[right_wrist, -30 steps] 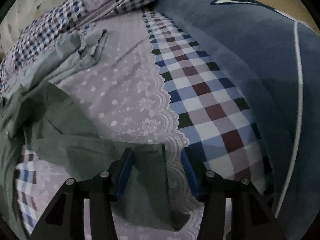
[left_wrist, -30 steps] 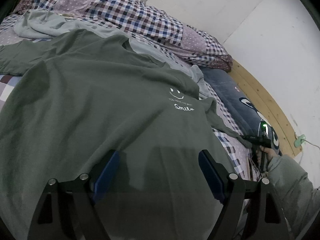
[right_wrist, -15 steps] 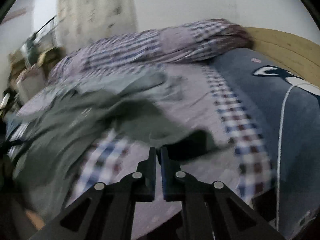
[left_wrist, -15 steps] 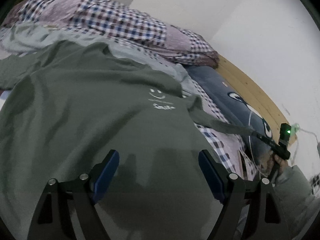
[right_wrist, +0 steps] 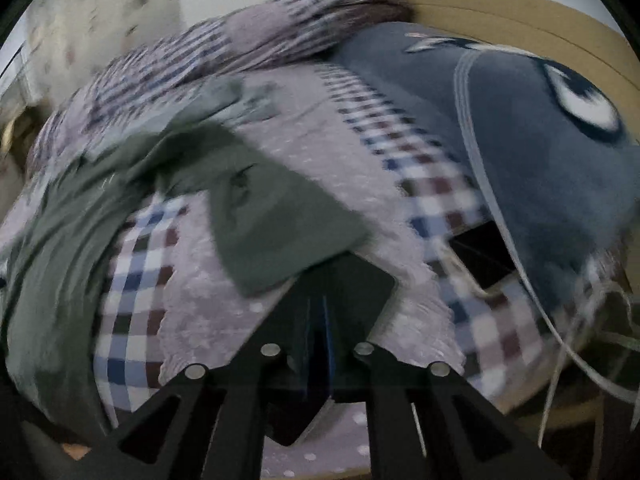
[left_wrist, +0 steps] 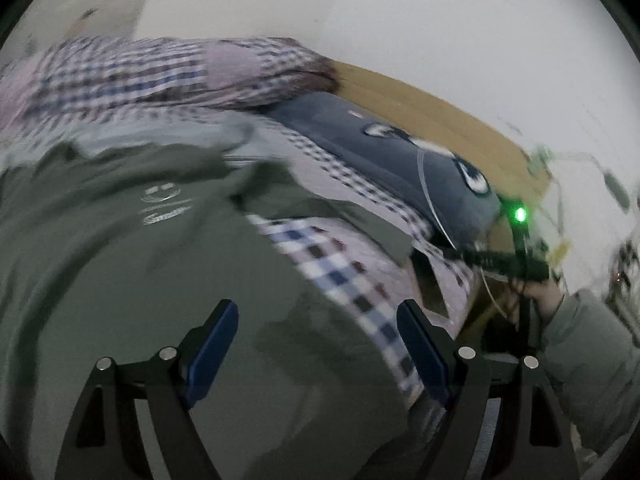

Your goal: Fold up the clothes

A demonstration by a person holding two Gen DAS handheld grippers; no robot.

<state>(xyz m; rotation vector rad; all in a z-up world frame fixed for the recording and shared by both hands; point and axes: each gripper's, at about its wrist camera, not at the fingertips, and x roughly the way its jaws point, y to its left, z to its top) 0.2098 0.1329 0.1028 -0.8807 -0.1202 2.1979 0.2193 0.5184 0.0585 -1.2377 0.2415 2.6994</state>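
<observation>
Bedding in lilac and checked patchwork covers a bed [left_wrist: 360, 256], and an olive-green T-shirt [left_wrist: 120, 260] lies spread across it, its white chest print too blurred to read. In the left wrist view, the left claw [left_wrist: 316, 344] hangs over the shirt's lower part with its 2 blue-padded fingers [left_wrist: 212, 344] spread wide, gripping nothing. To the right, the person's hand [left_wrist: 540, 296] in a grey-green sleeve [left_wrist: 588, 352] holds the right claw [right_wrist: 318, 320], on which a green light glows. In the right wrist view, that claw's fingers are pressed together on the T-shirt's sleeve [right_wrist: 276, 220], which stretches away from the shirt body. A dark blue pillow [right_wrist: 532, 152] lies against the wooden headboard [right_wrist: 520, 12].
</observation>
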